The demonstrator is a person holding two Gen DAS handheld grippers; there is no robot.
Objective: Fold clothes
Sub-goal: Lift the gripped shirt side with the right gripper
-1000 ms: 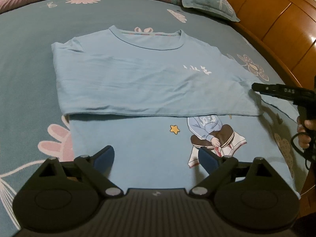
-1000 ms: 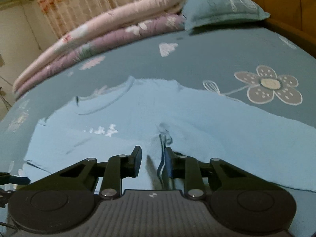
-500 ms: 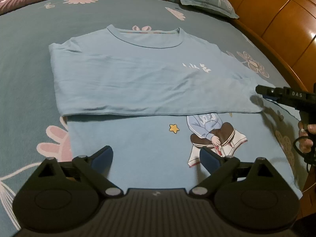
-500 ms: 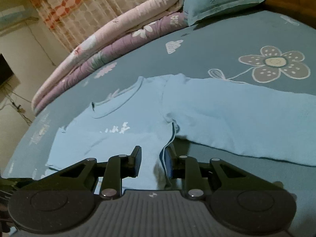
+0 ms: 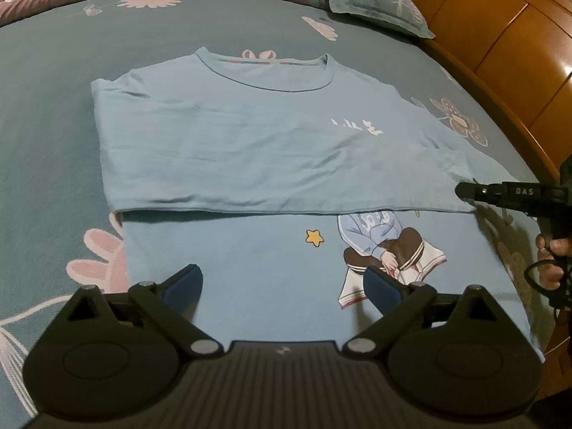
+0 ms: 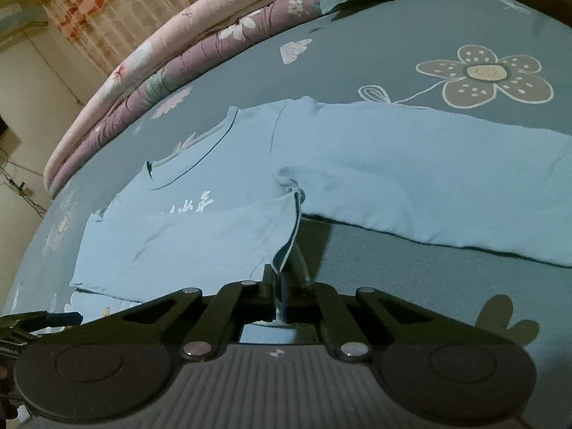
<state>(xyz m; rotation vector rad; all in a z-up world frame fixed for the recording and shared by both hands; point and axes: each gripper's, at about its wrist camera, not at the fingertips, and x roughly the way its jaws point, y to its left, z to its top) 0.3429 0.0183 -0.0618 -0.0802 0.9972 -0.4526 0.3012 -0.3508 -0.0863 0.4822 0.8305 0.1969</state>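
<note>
Left wrist view: your left hand-held gripper (image 5: 282, 286) hovers spread over the T-shirt (image 5: 250, 150) on the bed (image 5: 46, 71).

Right wrist view: your right hand-held gripper (image 6: 279, 300) pinches the T-shirt's corner; lift evenly, fold inward.

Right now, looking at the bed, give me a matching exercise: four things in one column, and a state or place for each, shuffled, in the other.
Things:
1. left gripper
2. right gripper
3. pillow
4. yellow star

States or places:
A. printed on the light blue shirt, below the folded-over edge
B. shut on a shirt edge
C. open, nothing between its fingers
D. at the head of the bed, by the wooden headboard

Pairs: 1-C, 2-B, 3-D, 4-A
</note>
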